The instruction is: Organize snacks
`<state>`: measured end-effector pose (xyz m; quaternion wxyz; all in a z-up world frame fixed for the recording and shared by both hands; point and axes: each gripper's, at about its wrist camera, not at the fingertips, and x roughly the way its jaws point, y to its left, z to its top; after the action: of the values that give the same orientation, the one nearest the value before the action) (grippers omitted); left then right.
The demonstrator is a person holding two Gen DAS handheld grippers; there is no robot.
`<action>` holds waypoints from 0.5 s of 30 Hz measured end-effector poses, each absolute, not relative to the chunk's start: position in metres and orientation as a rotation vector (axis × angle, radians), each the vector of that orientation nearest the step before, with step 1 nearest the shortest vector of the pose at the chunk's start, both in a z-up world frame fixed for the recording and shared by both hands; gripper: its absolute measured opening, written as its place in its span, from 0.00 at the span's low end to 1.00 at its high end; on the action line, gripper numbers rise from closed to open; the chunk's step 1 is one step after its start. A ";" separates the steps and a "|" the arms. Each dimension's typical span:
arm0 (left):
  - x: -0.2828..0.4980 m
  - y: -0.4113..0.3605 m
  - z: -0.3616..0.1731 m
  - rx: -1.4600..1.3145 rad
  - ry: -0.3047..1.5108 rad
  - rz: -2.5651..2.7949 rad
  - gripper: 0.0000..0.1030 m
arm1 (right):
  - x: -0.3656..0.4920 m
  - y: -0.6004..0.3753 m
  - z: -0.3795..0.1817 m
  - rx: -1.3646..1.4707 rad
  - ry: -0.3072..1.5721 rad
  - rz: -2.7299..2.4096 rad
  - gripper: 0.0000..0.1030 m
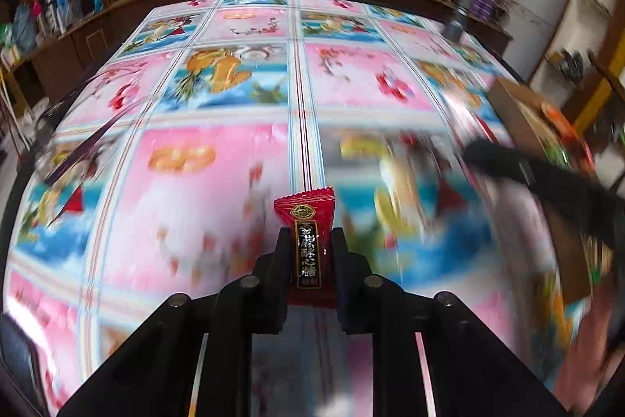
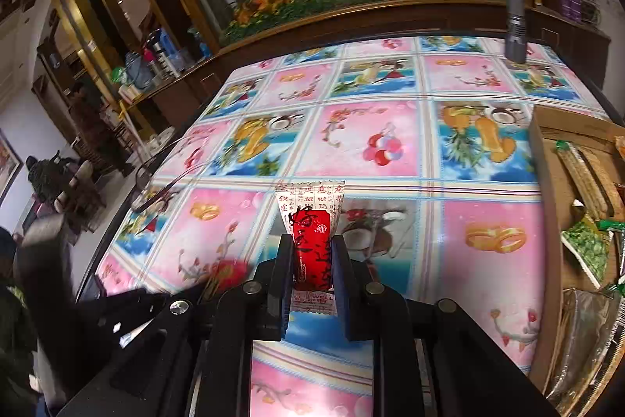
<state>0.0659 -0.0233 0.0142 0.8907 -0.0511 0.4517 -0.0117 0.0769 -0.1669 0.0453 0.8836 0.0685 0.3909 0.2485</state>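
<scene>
Surface [image 2: 390, 143]: covered by a glossy cloth of pink and blue picture squares; bare of snacks in the middle.
Box [image 2: 547, 221]: brown cardboard at the right edge, holding green and tan packets; likely the sorting place.
Left gripper [image 1: 308, 241]: jaws narrow, pinching a dark red candy [image 1: 306, 221] by its middle, above the surface, so the printed end sticks forward.
Right gripper [image 2: 312, 245]: jaws narrow on a red-and-white candy [image 2: 312, 221], crimped white end forward, near the box, probably bound for it.
</scene>
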 end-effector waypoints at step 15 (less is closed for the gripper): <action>0.076 -0.022 0.031 -0.092 0.753 0.102 0.17 | 0.087 -0.176 0.037 0.128 0.809 0.419 0.20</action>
<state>0.0764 -0.0223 0.0314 0.9276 -0.0451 0.3675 0.0497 0.0865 -0.1761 0.0374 0.8961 0.0618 0.3902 0.2020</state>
